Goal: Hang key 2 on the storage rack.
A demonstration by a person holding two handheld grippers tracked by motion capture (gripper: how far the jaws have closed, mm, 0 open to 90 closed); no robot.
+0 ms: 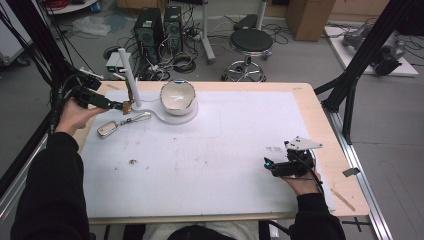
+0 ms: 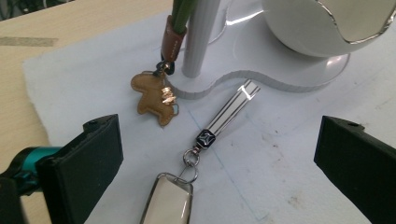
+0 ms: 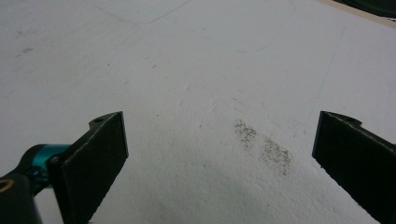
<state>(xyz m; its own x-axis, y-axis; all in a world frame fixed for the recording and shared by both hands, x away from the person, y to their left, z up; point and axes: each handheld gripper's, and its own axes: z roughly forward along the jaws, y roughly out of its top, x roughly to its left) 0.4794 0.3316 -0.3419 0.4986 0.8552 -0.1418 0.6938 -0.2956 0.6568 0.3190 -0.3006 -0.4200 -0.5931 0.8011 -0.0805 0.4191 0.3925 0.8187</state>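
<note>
A silver key fob (image 1: 106, 129) (image 2: 168, 200) with a metal strap (image 2: 229, 114) lies flat on the white mat, left of a white stand. The stand has an upright post (image 1: 129, 75) (image 2: 198, 37) and carries a white bowl (image 1: 177, 95) (image 2: 327, 23). A brown charm (image 2: 154, 95) on a leather loop rests at the foot of the post. My left gripper (image 1: 122, 106) (image 2: 217, 154) is open just short of the post, its jaws wide apart over the fob's strap and touching nothing. At the table's right, my right gripper (image 1: 267, 164) (image 3: 219, 154) stands open above bare mat.
The white mat (image 1: 225, 140) covers most of the wooden table (image 1: 320, 125). Small dark smudges (image 3: 264, 144) mark the mat near the right gripper. Black frame legs (image 1: 350, 85) rise at the right edge; a stool (image 1: 250, 42) and computer cases (image 1: 160, 27) stand beyond the table.
</note>
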